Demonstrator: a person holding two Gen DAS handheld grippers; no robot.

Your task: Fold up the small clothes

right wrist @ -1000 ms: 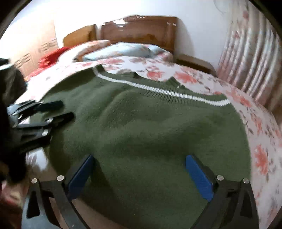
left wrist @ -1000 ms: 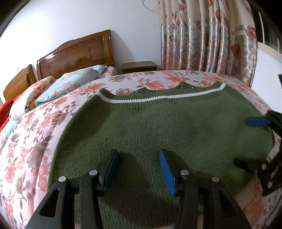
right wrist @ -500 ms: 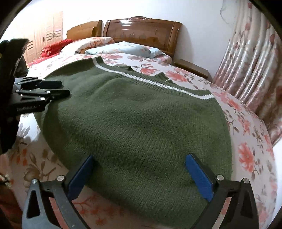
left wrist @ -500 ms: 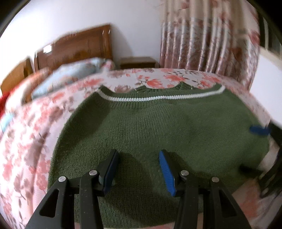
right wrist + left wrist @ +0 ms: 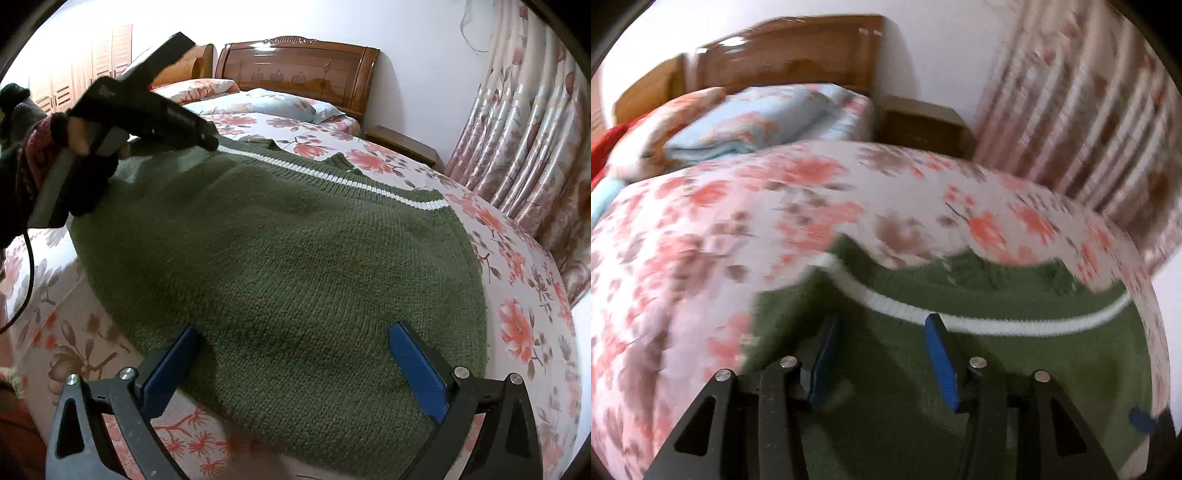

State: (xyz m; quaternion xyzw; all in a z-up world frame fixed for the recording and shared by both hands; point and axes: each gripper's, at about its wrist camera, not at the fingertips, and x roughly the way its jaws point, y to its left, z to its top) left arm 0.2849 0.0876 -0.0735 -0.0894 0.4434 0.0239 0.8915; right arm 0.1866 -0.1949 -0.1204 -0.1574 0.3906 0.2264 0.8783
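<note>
A green sweater (image 5: 288,258) lies spread flat on the bed (image 5: 524,325), hem toward the foot edge, collar with its white stripe (image 5: 369,184) toward the headboard (image 5: 299,70). It covers most of the near half of the flowered cover and looks unfolded as yet.

The left gripper (image 5: 882,332) is up at the sweater's left shoulder, just below the stripe. Its jaws have just been closing a little, but they stand partly spread, with knit beneath and between them and no pinch that I can see. From the other side the same tool (image 5: 207,142) has its tips down at the stripe near the left edge of the bed; whether they touch the wool I cannot tell, as that view is blocked by the tool's own body and the left view is blurred. The right gripper (image 5: 291,354) hovers over the hem at the foot edge, jaws spread wide, holding nothing.

The step in hand looks like taking hold of the left shoulder to start a fold. To do it well, I'd say the left tool should bite both layers right at the shoulder edge, not only the top knit, then lift just enough to clear the cover. The right one would do well to take the hem on the same side, so the side comes over in one straight line.
</note>
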